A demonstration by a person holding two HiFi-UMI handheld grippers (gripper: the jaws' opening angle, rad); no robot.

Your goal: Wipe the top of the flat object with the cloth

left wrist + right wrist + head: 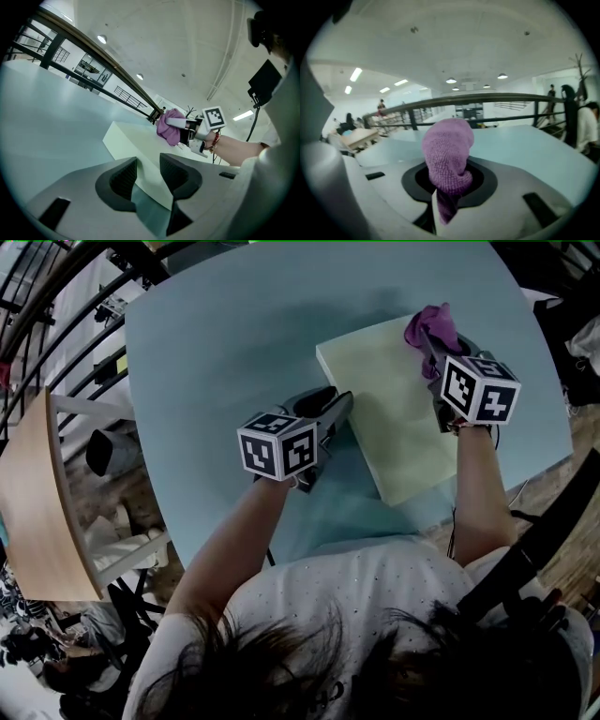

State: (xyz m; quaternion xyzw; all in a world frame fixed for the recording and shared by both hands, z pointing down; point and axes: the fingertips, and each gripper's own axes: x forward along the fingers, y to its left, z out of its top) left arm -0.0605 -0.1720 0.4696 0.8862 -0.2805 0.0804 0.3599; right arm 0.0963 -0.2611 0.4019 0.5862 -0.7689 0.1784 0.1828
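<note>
Purple knitted cloth (447, 150) is clenched in the right tongs (450, 180). Their jaws are closed on its lower part, so the bunched bulk stands out ahead of them and a short tail hangs below. In the head view the right tongs (433, 360) point toward 12 o'clock, with the cloth (428, 329) over the 1 o'clock corner of the flat object (394, 418), a pale yellow-green slab. From the left gripper view the cloth (169, 127) sits low over the slab's top. Whether it touches the surface cannot be told.

The left tongs (147, 171) are released: their dark ribbed pads stand apart and grip nothing, and the slab's (140, 140) near side edge shows through the gap. In the head view the left tongs (339, 409) point toward 2 o'clock, with their tips right at the slab's 9 o'clock edge. Whether they press on it is unclear.

The slab lies flat on the pale blue worktop (234, 334), toward its 3 o'clock side, with one corner near the 5 o'clock rim. Each pair of tongs carries a marker cube, the left one (278, 446) at the slab's 8 o'clock and the right one (480, 388) over its 3 o'clock edge. A curved wooden board (37, 512) stands off the worktop at 9 o'clock.
</note>
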